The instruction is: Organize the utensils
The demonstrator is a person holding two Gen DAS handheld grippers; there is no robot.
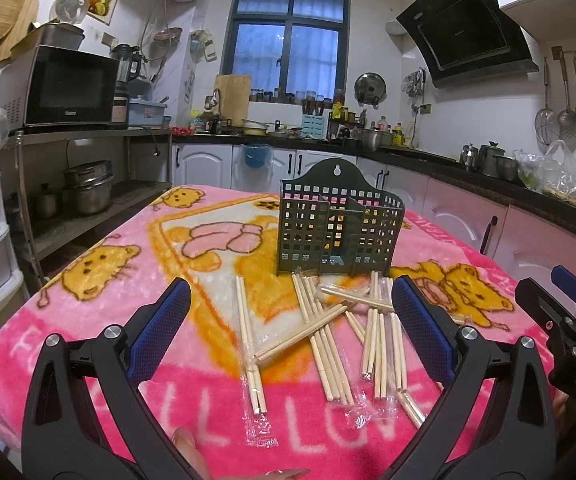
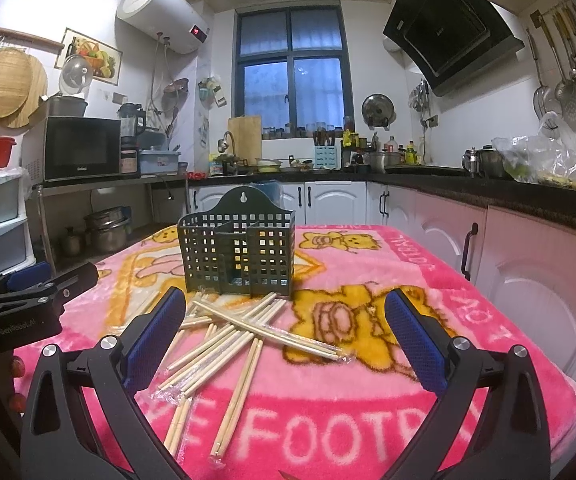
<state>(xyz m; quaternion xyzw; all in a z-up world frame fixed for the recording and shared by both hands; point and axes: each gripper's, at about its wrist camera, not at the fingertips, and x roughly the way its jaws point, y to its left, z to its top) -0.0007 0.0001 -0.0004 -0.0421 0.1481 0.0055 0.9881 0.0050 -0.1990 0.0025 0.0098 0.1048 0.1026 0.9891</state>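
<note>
Several pairs of wooden chopsticks in clear wrappers (image 1: 327,332) lie scattered on the pink blanket, in front of a dark green perforated utensil holder (image 1: 337,224) that stands upright. My left gripper (image 1: 291,316) is open and empty, held above the pile. My right gripper (image 2: 286,324) is open and empty, above the right side of the chopsticks (image 2: 228,340), with the holder (image 2: 240,248) beyond it. The right gripper shows at the right edge of the left wrist view (image 1: 567,320); the left gripper shows at the left edge of the right wrist view (image 2: 28,292).
The pink bear-print blanket (image 1: 108,280) covers the table. Kitchen counters with white cabinets (image 2: 487,264) run behind and to the right. A metal shelf with a microwave (image 1: 68,88) and pots stands at the left.
</note>
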